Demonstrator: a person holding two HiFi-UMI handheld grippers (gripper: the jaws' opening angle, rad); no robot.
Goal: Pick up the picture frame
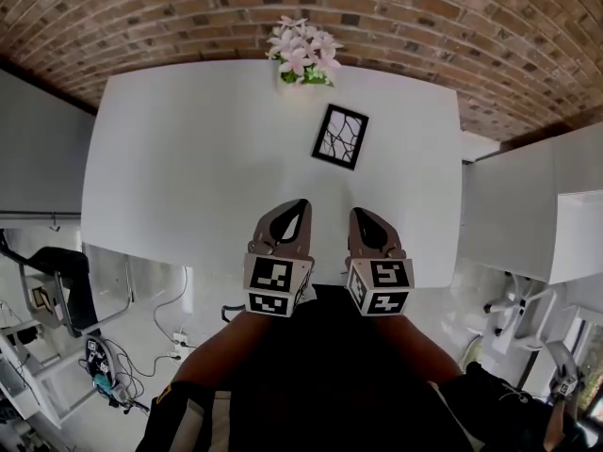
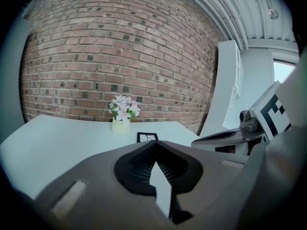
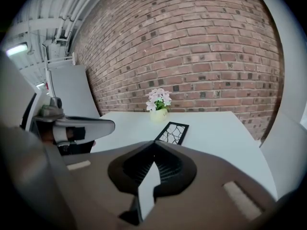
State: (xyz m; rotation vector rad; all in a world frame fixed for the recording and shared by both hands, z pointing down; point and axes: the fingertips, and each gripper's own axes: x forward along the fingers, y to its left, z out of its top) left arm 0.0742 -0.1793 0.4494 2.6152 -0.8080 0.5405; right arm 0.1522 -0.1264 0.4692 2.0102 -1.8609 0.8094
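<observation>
The left gripper (image 1: 301, 205) and right gripper (image 1: 359, 214) each have their 2 jaws pressed together with nothing between them. The tips are over the near edge of the white table (image 1: 188, 158). The picture frame (image 1: 340, 137) lies flat ahead of both jaw tips, well apart from them. Its long axis points away from the jaws, with the far end leaning right. The flower pot (image 1: 303, 59) stands beyond it.
</observation>
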